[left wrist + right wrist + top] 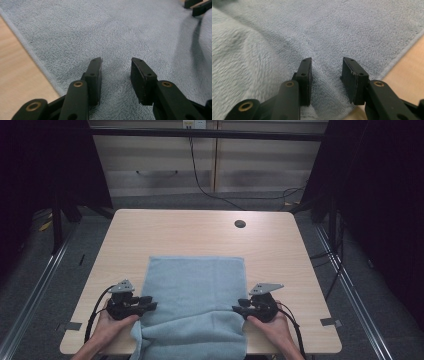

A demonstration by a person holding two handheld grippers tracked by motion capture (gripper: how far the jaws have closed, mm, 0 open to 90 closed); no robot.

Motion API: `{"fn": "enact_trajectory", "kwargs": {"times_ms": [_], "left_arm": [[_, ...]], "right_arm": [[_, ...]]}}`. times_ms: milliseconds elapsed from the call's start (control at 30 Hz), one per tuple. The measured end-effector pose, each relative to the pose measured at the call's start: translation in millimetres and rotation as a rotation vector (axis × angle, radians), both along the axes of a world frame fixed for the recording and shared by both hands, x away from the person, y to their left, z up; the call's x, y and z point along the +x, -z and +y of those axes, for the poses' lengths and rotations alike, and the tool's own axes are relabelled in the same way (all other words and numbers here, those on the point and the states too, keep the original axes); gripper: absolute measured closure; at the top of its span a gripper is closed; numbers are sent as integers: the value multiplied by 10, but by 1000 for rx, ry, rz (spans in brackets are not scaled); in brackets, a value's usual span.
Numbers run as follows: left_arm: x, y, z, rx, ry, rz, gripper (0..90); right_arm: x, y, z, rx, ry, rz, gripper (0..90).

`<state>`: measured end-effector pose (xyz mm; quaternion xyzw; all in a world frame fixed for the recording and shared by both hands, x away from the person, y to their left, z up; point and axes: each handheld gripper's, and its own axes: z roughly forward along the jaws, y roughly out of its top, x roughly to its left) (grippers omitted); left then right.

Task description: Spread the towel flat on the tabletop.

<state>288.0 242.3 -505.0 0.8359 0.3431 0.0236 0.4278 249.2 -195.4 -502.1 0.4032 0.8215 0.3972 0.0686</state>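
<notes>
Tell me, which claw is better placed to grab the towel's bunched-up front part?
Probably the right claw: its open jaws sit at the towel edge nearest the rumpled fold. The left claw, also open, is over flatter cloth.

We see a light blue terry cloth towel (195, 290), spread flat on approx. the table's near half, w/ near edge rumpled and hanging over the front.
</notes>
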Motion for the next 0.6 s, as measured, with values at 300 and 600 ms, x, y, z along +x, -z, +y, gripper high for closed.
{"fn": "enact_trajectory", "kwargs": {"times_ms": [300,600], "left_arm": [[-463,-40,-21,21,76,18,618],[-825,-84,9,20,154,46,577]], "right_arm": [[-387,-29,23,-27,-51,-4,555],[-819,-57,21,-37,-82,4,534]]}}
